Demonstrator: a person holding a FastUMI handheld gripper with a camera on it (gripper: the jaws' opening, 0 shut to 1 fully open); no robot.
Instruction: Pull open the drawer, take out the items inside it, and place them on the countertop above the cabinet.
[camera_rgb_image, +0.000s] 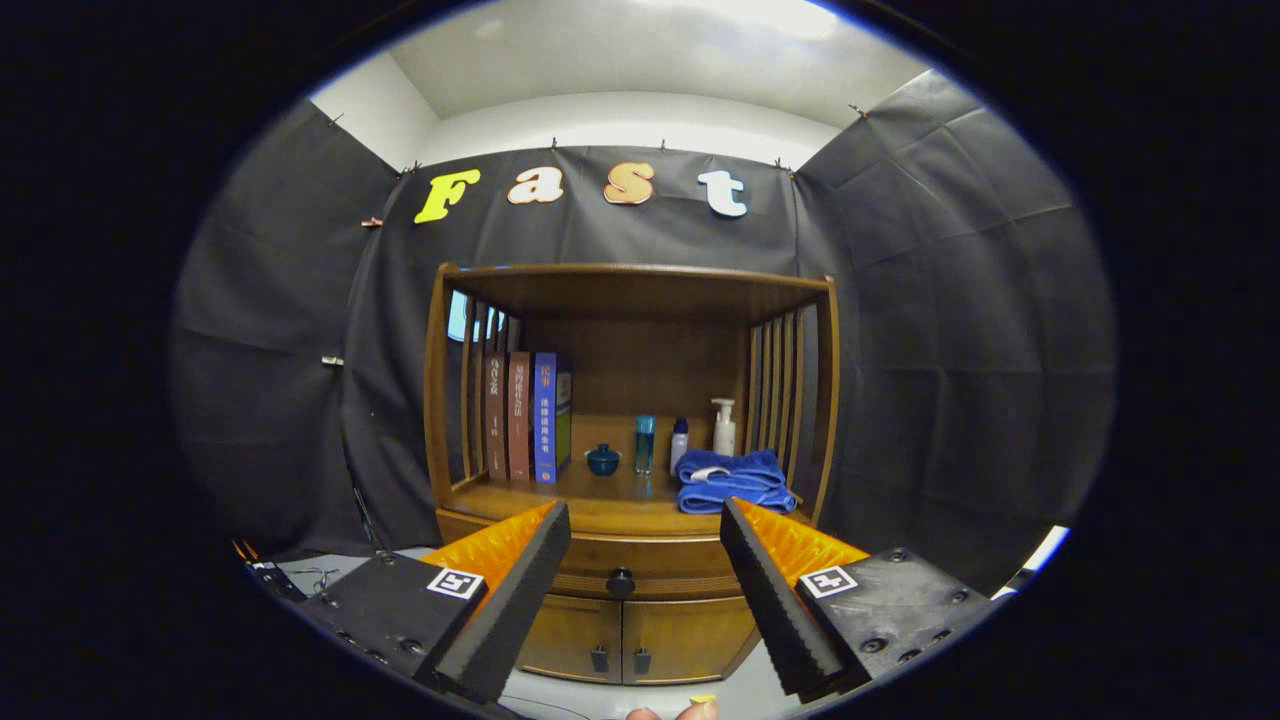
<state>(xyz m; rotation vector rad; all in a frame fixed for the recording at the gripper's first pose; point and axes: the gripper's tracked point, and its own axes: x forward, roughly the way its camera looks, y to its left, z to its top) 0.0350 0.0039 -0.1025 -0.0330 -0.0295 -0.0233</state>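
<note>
I hold the claw (645, 590) released, its two fingers (510, 610) spread wide and grasping nothing. Straight ahead, between the fingers, I see the cabinet (630, 470). The drawer (650, 560) is closed, just under the front edge of the tabletop (600, 500), and its dark round knob (620, 580) sits near the middle of the drawer front, a little closer to the left finger. The items inside the drawer are hidden, so I cannot say what they are.

I judge that the step in hand is to reach the knob. To do it well, I should bring the claw forward and a little left until the knob is centred between the fingers, close on it firmly, and then pull straight back, level with the drawer, so it does not jam. The fingers are wide apart now, so there is enough room for the approach.

On the tabletop I count three books (525, 415) standing at the left edge, one small blue pot (603, 459) beside them, three bottles (645, 443) along the back, and one folded blue towel (735, 480) at the right front corner. Below the drawer there are two doors (620, 635), each with a small dark handle. The middle front of the tabletop looks free for the items.
</note>
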